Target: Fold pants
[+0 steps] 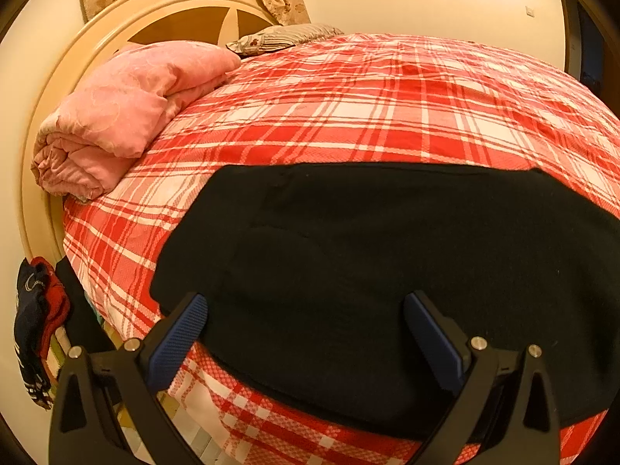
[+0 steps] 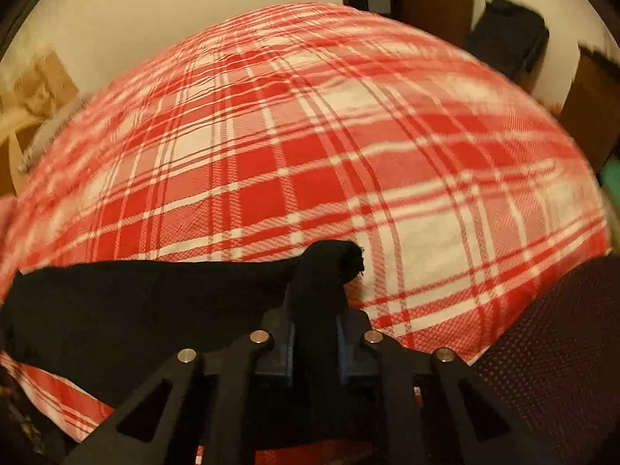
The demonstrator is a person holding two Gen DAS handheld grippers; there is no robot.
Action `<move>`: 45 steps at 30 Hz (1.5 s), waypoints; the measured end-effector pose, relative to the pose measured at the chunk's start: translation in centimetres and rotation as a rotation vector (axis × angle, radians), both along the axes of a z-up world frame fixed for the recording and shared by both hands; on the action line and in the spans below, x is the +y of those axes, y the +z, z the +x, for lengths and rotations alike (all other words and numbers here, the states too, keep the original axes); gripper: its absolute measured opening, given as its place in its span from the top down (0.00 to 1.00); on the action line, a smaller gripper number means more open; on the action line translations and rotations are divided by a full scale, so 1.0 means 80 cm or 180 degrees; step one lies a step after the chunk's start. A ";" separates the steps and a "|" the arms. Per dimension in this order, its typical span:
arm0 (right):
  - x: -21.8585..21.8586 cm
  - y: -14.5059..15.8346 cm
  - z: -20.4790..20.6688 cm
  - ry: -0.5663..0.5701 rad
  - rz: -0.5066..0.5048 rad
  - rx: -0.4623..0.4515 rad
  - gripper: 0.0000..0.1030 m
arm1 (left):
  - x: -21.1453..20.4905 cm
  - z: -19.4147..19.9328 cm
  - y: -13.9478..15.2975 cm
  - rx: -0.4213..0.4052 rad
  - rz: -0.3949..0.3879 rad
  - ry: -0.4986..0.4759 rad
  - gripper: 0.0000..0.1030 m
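Black pants point(image 1: 387, 255) lie spread on a red and white plaid bed cover point(image 1: 368, 108). In the left wrist view my left gripper point(image 1: 306, 321) is open and empty, its blue pads hovering over the near edge of the pants. In the right wrist view my right gripper point(image 2: 316, 337) is shut on a bunched end of the pants point(image 2: 325, 271), lifted a little above the plaid cover point(image 2: 310, 155). The rest of the black cloth point(image 2: 135, 302) trails to the left. The view is blurred by motion.
A folded pink quilt point(image 1: 128, 112) and a grey pillow point(image 1: 279, 38) lie by the cream headboard point(image 1: 186, 11). Dark and red clothes point(image 1: 38, 321) hang at the bed's left side. A dark mesh surface point(image 2: 562, 348) sits at lower right, dark furniture point(image 2: 507, 35) beyond the bed.
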State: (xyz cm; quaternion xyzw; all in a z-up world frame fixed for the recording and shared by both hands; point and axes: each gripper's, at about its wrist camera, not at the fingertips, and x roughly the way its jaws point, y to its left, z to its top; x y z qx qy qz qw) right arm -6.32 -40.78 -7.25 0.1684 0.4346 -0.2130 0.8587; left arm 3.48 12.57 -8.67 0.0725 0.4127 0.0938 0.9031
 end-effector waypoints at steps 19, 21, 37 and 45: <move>-0.047 -0.003 0.076 -0.0291 -0.0823 0.0249 0.43 | -0.014 0.008 0.008 -0.0092 0.0203 -0.0169 0.00; -0.058 0.026 0.056 -0.0803 -0.0938 0.0128 0.41 | -0.016 0.008 0.009 -0.0084 0.0230 -0.0180 0.00; 0.251 -0.014 0.029 0.0935 0.1620 -0.1178 0.49 | -0.082 -0.037 0.049 -0.0414 -0.0142 -0.1045 0.00; 0.205 -0.034 0.008 0.0367 0.1170 -0.1123 0.51 | -0.118 -0.066 0.045 -0.0342 -0.0249 -0.1400 0.00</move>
